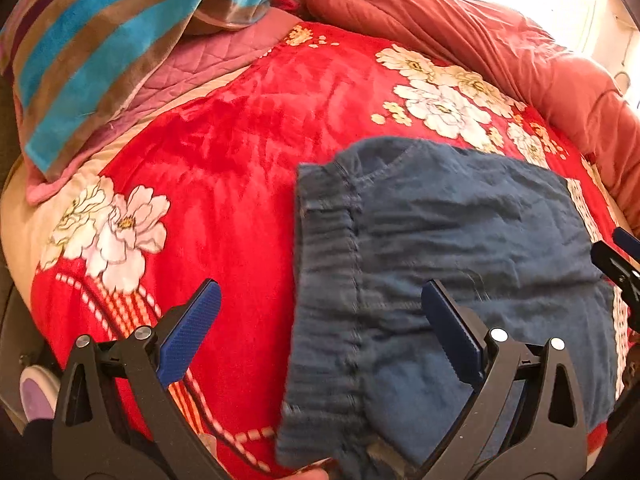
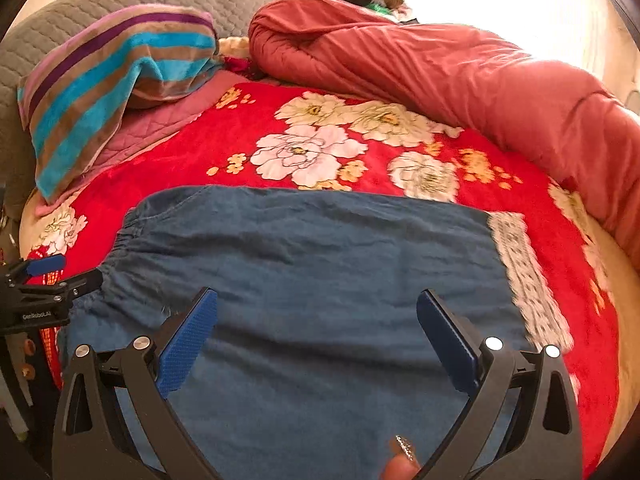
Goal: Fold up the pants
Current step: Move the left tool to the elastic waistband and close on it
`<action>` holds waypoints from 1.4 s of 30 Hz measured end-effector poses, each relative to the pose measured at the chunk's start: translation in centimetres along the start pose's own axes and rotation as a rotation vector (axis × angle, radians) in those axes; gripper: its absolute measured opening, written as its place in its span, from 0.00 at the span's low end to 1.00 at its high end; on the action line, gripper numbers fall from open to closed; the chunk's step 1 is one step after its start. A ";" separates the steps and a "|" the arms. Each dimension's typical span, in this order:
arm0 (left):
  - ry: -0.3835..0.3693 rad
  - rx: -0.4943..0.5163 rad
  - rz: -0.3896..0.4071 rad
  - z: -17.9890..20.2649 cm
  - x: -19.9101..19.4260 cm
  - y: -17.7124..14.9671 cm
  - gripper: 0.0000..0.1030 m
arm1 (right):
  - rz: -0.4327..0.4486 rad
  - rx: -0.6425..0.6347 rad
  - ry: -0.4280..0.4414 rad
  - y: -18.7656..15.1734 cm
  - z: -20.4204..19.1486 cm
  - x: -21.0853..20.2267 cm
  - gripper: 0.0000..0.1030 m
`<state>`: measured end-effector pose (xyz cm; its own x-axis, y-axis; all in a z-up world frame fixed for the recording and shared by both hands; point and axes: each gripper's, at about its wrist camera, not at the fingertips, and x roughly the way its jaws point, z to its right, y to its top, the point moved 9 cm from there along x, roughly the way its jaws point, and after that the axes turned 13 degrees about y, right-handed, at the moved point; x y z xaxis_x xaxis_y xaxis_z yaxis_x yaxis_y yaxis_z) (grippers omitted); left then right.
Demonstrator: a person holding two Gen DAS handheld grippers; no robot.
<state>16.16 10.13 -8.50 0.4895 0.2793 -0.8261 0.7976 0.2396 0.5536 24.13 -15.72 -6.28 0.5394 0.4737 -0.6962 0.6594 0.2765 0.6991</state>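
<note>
Here, blue pants point(image 2: 304, 264) are spread flat on the red floral blanket point(image 2: 192, 160); left claw point(image 1: 320, 332) and right claw point(image 2: 316, 336) are held apart, gripping nothing.

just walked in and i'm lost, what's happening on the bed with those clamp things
A person is folding a pair of blue denim pants laid flat on a red floral blanket, with a two-finger gripper in each hand. The left gripper is open over the elastic waistband. The right gripper is open above the middle of the fabric. Neither grips any cloth. A striped towel and a rolled red quilt lie behind.
</note>
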 end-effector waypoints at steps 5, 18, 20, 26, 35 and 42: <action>0.008 0.013 -0.024 -0.8 1.9 2.1 0.91 | -0.027 -0.085 -0.018 2.4 0.2 2.8 0.96; 0.021 0.099 -0.024 -0.3 6.6 7.1 0.91 | -0.178 -0.241 0.028 6.1 0.3 11.3 0.96; 0.017 0.119 -0.029 0.0 7.4 7.3 0.91 | -0.196 -0.265 0.020 6.5 0.4 12.3 0.96; -0.045 0.174 -0.029 2.0 8.7 7.3 0.71 | -0.252 -0.318 0.042 6.7 0.0 14.9 0.96; -0.094 0.230 0.110 3.0 5.5 7.2 0.30 | -0.277 -0.416 0.063 7.2 -0.8 16.5 0.96; -0.192 0.177 0.205 2.7 0.6 7.0 0.29 | -0.272 -0.485 0.069 7.3 -1.8 16.9 0.93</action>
<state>23.04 9.45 -5.42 0.6905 0.1203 -0.7132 0.7160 0.0264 0.6976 37.12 -4.13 -12.64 0.3377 0.3806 -0.8609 0.4449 0.7414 0.5023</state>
